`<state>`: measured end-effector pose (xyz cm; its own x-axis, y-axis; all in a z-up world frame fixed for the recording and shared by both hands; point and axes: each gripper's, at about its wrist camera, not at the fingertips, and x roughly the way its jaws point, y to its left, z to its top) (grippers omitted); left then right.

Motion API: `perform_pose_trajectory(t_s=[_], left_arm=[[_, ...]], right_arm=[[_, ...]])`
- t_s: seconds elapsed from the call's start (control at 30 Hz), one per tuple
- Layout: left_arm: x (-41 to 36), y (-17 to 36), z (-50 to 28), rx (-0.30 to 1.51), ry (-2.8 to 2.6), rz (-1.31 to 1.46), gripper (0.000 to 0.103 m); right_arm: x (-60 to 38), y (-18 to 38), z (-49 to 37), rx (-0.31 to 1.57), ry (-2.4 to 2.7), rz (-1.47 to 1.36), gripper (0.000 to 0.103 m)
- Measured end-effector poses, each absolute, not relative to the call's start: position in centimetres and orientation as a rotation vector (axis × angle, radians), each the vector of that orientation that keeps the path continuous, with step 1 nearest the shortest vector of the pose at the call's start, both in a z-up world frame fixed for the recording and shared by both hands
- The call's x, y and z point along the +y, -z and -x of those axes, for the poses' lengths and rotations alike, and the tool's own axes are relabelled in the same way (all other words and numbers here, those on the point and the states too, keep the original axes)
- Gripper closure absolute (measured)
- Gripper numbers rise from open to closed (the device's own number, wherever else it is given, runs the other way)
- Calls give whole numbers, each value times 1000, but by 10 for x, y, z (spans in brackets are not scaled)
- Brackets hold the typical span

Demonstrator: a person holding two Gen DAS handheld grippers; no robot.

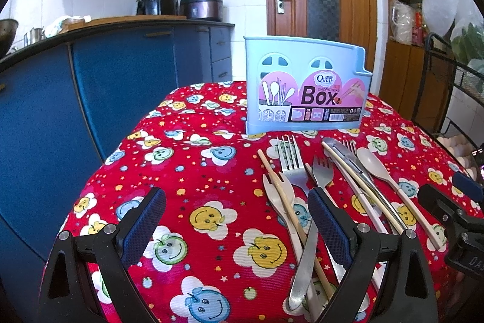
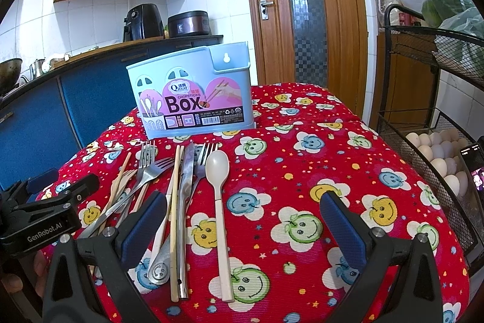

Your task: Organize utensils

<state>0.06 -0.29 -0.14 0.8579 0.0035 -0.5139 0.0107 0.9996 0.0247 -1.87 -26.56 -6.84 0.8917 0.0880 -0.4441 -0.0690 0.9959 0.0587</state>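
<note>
The pale blue utensil holder on my worktop reads "Qinar", "CHOPSTICKS", "Box" on its pink label. In front of it lie the utensils: forks, a knife, chopsticks and a cream spoon. My left gripper, marked "GenRobot.AI", and my right gripper both gape wide, holding nothing. Right of the holder stands a wire basket of eggs

You've got a pale blue plastic chopstick box upright; loose metal forks, wooden chopsticks, cream plastic spoon lying before it.
</note>
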Motion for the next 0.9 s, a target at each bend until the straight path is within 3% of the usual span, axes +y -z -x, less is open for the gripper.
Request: perform_pose_trajectory(t_s=[0.57, 0.9], left_arm=[[12, -2, -40, 747, 87, 70, 8], [-22, -9, -51, 794, 180, -16, 11]], right_arm=[[-272, 43, -16, 653, -146, 7, 1], [-267, 48, -44, 776, -195, 56, 34]])
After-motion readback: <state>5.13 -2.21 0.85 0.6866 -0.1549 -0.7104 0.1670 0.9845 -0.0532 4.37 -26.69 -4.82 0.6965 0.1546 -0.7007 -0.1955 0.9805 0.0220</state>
